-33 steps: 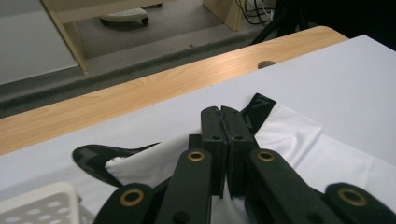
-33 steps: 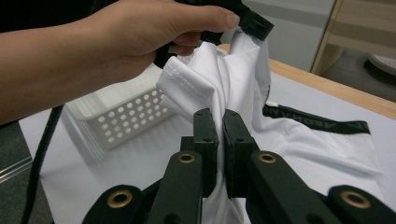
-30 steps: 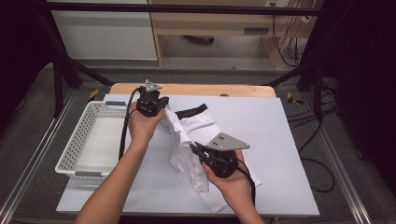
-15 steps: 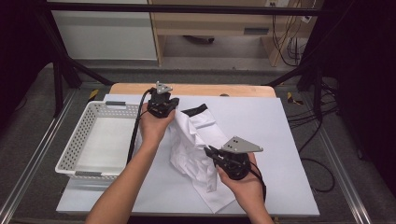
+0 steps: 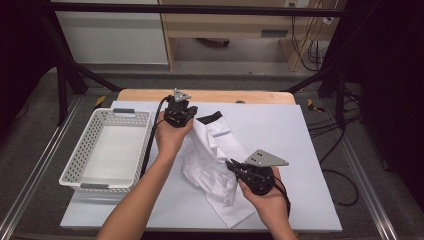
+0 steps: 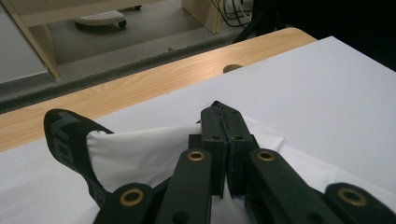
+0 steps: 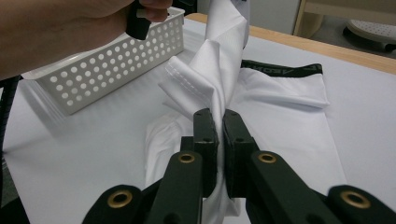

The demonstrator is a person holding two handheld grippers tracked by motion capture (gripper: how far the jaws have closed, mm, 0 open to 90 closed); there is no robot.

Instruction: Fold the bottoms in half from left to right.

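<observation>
A white garment [image 5: 210, 162] with a black waistband [image 5: 210, 118] lies crumpled on the pale mat [image 5: 305, 150]. My left gripper [image 5: 192, 119] is shut on the cloth near the waistband, holding that end a little off the mat. In the left gripper view the jaws [image 6: 226, 119] pinch a white fold [image 6: 140, 154] beside the black band [image 6: 60, 135]. My right gripper [image 5: 231, 164] is shut on the garment's lower part. In the right gripper view its jaws [image 7: 220, 117] clamp a twisted ridge of white cloth [image 7: 219, 70] that rises toward the other hand.
A white perforated basket [image 5: 75, 160] stands empty at the mat's left; its wall [image 7: 116, 60] is close to the left hand. The wooden table edge [image 5: 240, 96] runs along the back. Bare mat lies to the right of the garment.
Both hands have shifted to the right across the mat, taking the garment with them. The cloth is pulled more taut between the two grippers.
</observation>
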